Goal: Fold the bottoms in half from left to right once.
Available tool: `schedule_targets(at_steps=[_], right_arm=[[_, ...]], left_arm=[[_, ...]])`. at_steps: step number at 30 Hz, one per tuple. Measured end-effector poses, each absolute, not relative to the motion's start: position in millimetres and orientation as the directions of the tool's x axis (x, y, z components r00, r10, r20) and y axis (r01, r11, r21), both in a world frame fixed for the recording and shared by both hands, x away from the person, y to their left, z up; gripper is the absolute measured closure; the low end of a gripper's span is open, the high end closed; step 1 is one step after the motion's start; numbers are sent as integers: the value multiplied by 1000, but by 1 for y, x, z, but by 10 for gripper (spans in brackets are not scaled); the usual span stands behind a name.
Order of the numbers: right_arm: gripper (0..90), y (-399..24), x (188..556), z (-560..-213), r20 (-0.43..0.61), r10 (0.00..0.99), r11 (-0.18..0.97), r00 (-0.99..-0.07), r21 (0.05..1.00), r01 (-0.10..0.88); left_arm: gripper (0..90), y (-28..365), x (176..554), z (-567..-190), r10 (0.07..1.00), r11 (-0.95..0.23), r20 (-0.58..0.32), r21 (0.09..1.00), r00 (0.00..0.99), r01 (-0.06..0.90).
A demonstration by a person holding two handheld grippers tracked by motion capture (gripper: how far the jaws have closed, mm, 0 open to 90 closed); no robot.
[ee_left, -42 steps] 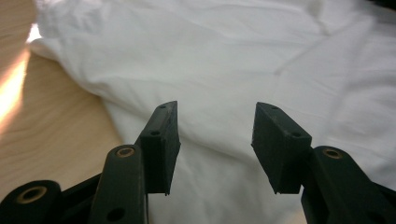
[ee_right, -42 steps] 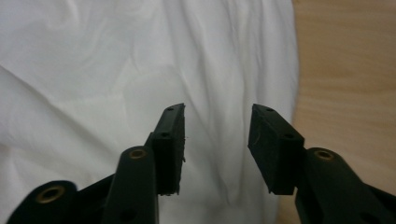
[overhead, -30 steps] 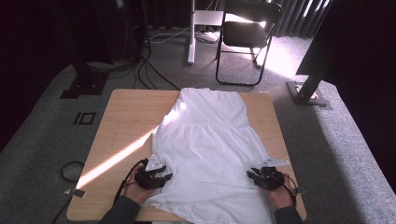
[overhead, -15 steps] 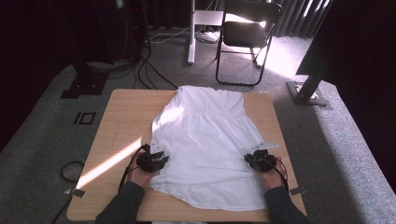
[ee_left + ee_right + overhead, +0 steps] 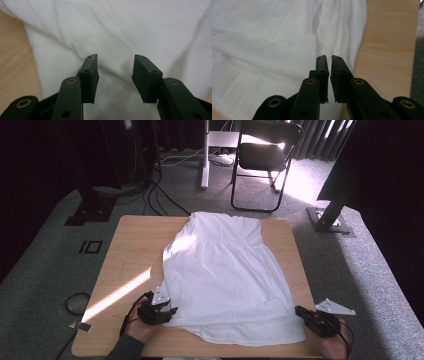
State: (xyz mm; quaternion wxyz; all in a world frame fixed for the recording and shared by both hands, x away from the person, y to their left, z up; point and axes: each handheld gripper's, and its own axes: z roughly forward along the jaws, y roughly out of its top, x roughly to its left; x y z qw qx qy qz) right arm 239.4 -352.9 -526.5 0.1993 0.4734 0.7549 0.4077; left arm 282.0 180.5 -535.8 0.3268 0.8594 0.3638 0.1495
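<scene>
Lengthwise, white dress [image 5: 225,275] along table [image 5: 130,250], hem toward person.

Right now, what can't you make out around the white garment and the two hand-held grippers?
- High view: the right hand-held gripper is too small to tell whether it touches the white garment.
- Right gripper view: its jaws hide any pinched cloth.
- Left gripper view: left hand-held gripper covers the hem.

The left gripper [image 5: 115,75] points over a white cloth [image 5: 130,30] on a wooden table [image 5: 15,62] — its jaws have just been opening and now stand apart, nothing pinched between them. The cloth lies creased under them; its edge runs down at the left, the table bare beyond.
</scene>
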Motion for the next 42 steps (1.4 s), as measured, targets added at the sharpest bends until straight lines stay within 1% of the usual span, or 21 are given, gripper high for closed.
schedule_targets(at_steps=[3,6,7,8,11,16,17,18,19,20,22,24,26,28,29,30,31,33,35,38,42], right_arm=[[817,-371,218,-532,127,899,152,-418,808,570],[711,-374,215,-536,140,905,138,-402,797,587],[626,-368,222,-536,148,894,144,-423,799,584],[626,-368,222,-536,148,894,144,-423,799,584],[502,-340,250,-534,151,867,180,-474,793,582],[459,-316,283,-541,147,850,228,-506,764,604],[546,-309,295,-548,182,830,233,-528,746,624],[546,-309,295,-548,182,830,233,-528,746,624],[771,-306,297,-550,199,801,256,-564,738,624],[771,-306,297,-550,199,801,256,-564,738,624],[875,-305,289,-545,180,789,273,-587,754,598],[887,-314,272,-534,157,783,274,-602,782,560],[887,-323,260,-527,154,776,268,-612,797,540],[887,-336,245,-519,161,761,251,-628,820,515],[886,-347,231,-515,160,749,258,-643,823,506],[886,-347,231,-515,160,749,258,-643,823,506],[862,-354,220,-518,152,745,284,-650,808,516],[820,-357,217,-520,160,740,289,-654,801,524],[605,-365,211,-528,182,745,266,-642,802,535],[562,-367,214,-529,193,756,234,-626,813,533],[531,-359,235,-525,163,805,218,-570,813,540]], left_arm=[[558,179,269,-539,702,-519,-26,666,712,536],[558,175,261,-544,686,-515,-63,662,725,544],[558,173,257,-546,678,-519,-69,659,732,544],[556,173,257,-546,678,-519,-69,659,732,544],[558,172,257,-547,681,-507,-80,665,728,548],[589,172,257,-547,676,-506,-86,667,731,547],[629,171,256,-547,672,-505,-91,669,735,544],[629,171,255,-547,666,-508,-94,669,740,542],[716,169,252,-547,644,-520,-100,671,759,529],[758,169,252,-547,644,-520,-100,671,759,529],[811,168,248,-546,624,-531,-96,675,775,511],[900,168,246,-544,596,-537,-112,681,795,498],[900,167,243,-541,581,-540,-111,689,806,484],[878,167,241,-537,570,-535,-113,701,814,472],[715,169,240,-534,564,-516,-127,717,816,468],[715,170,240,-532,560,-505,-136,726,817,467],[617,175,240,-528,557,-474,-161,745,815,470],[594,178,240,-525,559,-457,-164,757,813,467],[524,185,243,-522,593,-428,-150,773,791,468],[504,189,248,-521,622,-412,-143,776,769,478],[479,196,262,-523,725,-385,-77,778,684,496]])
